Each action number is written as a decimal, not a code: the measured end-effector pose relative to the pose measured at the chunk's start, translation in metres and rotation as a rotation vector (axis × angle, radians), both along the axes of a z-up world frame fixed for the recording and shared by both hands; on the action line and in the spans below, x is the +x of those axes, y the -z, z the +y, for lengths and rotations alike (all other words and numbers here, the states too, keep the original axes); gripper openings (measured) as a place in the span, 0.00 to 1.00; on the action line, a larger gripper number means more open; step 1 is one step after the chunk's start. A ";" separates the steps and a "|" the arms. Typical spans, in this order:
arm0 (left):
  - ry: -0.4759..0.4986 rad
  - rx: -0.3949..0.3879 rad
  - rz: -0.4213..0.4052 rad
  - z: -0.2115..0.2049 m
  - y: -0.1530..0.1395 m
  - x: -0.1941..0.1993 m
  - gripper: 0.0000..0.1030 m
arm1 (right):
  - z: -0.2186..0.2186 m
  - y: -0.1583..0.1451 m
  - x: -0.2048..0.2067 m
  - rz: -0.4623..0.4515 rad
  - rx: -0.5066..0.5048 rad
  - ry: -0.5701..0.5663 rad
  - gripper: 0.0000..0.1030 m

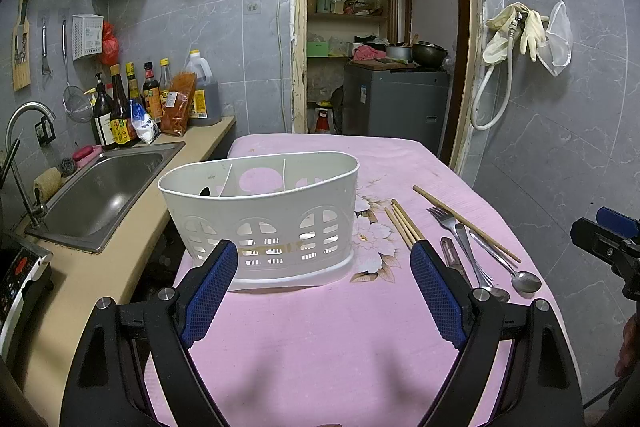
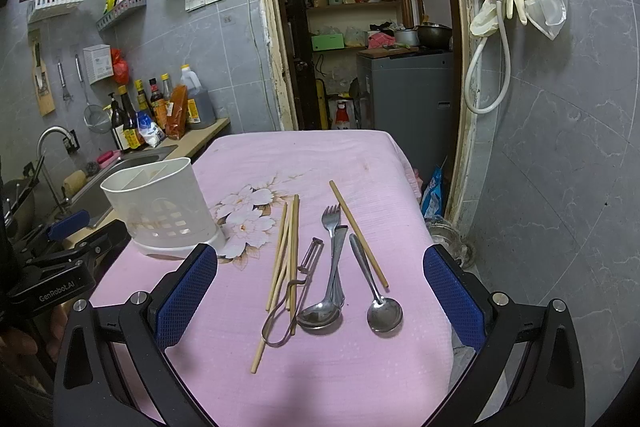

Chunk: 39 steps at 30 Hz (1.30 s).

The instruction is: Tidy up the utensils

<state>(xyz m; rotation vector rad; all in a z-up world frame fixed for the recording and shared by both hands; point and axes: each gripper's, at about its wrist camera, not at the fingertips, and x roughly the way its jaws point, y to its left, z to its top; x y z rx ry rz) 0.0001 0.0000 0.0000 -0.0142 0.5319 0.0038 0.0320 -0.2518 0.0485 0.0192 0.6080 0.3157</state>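
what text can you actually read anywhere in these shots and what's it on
"GenRobot.AI": white lettering on the black body of the left gripper, seen in the right wrist view.
Labels on the sauce bottles by the sink: too small to read.
White wall box: print blurred.

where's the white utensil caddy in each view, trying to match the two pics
Left wrist view: the white utensil caddy stands centre frame, just beyond the open left gripper, empty, with its dividers showing.
Right wrist view: the white utensil caddy sits at mid-left, on the near-left part of the pink tablecloth.
Shared landmark: the flower print on the cloth, right beside the caddy, between it and the chopsticks.
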 end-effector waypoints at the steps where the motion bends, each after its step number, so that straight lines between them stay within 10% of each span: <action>1: 0.000 0.000 0.000 0.000 0.000 0.000 0.82 | 0.000 0.000 0.000 0.000 0.000 0.000 1.00; 39: 0.001 -0.001 0.000 0.000 0.000 0.000 0.82 | 0.004 -0.003 -0.001 -0.014 -0.006 0.006 1.00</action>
